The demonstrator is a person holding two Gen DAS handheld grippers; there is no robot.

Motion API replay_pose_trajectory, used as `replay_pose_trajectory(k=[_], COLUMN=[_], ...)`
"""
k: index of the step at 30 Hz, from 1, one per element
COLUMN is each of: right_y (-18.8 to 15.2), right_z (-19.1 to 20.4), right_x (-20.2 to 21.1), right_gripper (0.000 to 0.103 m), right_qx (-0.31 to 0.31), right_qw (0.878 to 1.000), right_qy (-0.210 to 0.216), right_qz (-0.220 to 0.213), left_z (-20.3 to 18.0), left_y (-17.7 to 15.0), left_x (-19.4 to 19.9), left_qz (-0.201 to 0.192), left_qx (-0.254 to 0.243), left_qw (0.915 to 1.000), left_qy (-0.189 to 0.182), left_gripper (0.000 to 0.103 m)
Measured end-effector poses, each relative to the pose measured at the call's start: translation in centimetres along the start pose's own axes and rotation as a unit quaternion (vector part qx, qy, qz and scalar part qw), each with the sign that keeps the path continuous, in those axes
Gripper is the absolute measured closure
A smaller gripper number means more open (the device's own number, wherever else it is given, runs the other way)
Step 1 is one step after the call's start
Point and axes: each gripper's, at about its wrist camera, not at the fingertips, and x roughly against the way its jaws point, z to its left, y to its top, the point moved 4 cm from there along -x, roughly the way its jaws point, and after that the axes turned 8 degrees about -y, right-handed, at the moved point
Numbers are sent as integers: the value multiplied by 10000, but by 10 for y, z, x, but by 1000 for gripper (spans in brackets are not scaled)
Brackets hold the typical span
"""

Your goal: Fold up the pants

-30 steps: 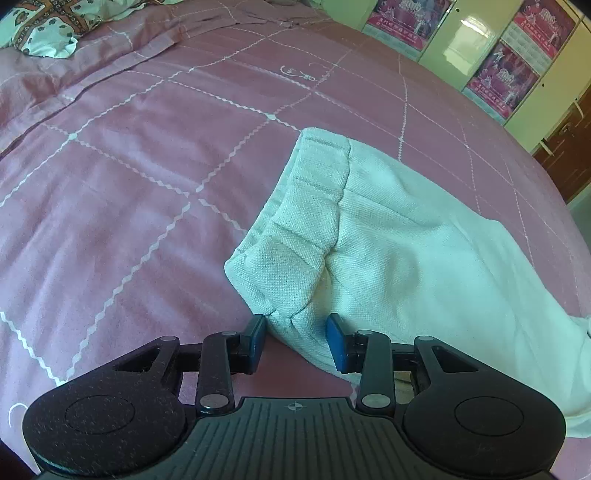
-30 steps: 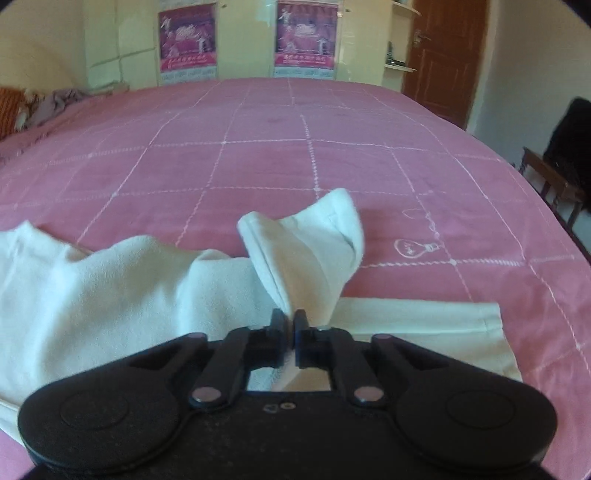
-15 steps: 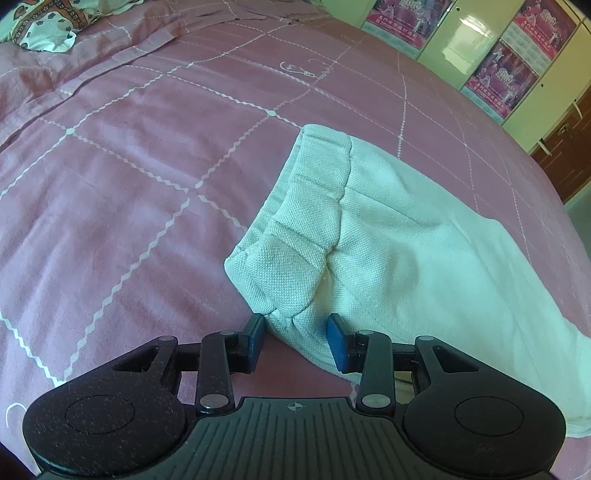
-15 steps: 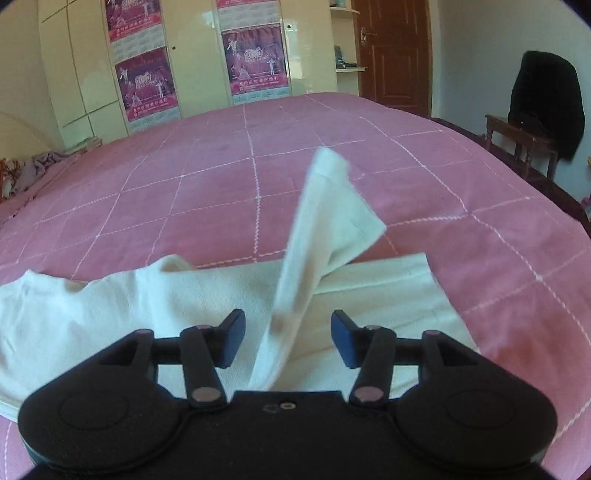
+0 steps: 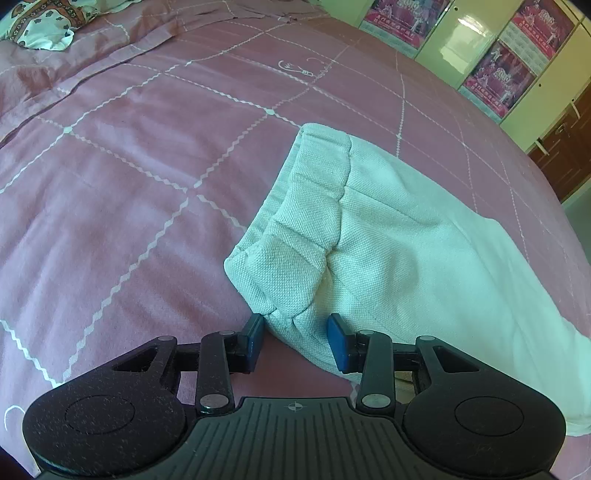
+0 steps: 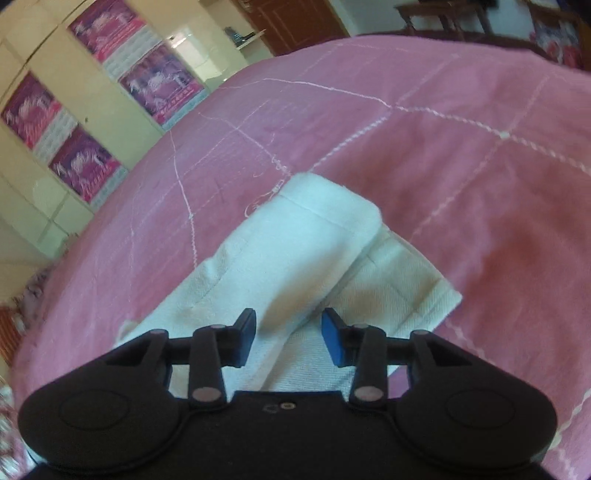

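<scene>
White pants [image 5: 388, 251] lie on a pink bedspread [image 5: 129, 166], their gathered waistband toward me in the left wrist view. My left gripper [image 5: 295, 341] is open, its blue pads either side of the waistband corner without closing on it. In the right wrist view the two leg ends [image 6: 314, 240] lie stacked, the upper one shifted left off the lower. My right gripper [image 6: 288, 336] is open just above the leg cloth and holds nothing.
A patterned pillow [image 5: 40, 18] lies at the bed's far left corner. Cream wardrobe doors with pink posters [image 6: 85, 110] stand beyond the bed. A brown door [image 6: 295, 18] and dark wooden furniture [image 6: 461, 14] are at the far side.
My right gripper opened and let go of the lifted leg end, which dropped onto the other leg. The right view tilted and moved in over the leg ends. The left gripper stayed put.
</scene>
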Motion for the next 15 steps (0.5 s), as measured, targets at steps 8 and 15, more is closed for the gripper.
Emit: replay_pose_trajectory(k=[8,15], right_y=[-29,-26], right_z=[-52,-68], right_x=[1,-14], right_gripper=[67,87], right_qx=[-1280,-1456], right_qw=[9847,9784], right_qy=[1140,1388], right_qz=[-318,-481], left_z=[4,5], left_y=[-1,-1], left_x=[1,0], left_qz=[-21,-42], left_qx=[76,94], left_qw=[9999,9999], left_qy=[-112,-129], left_gripper=[64,64])
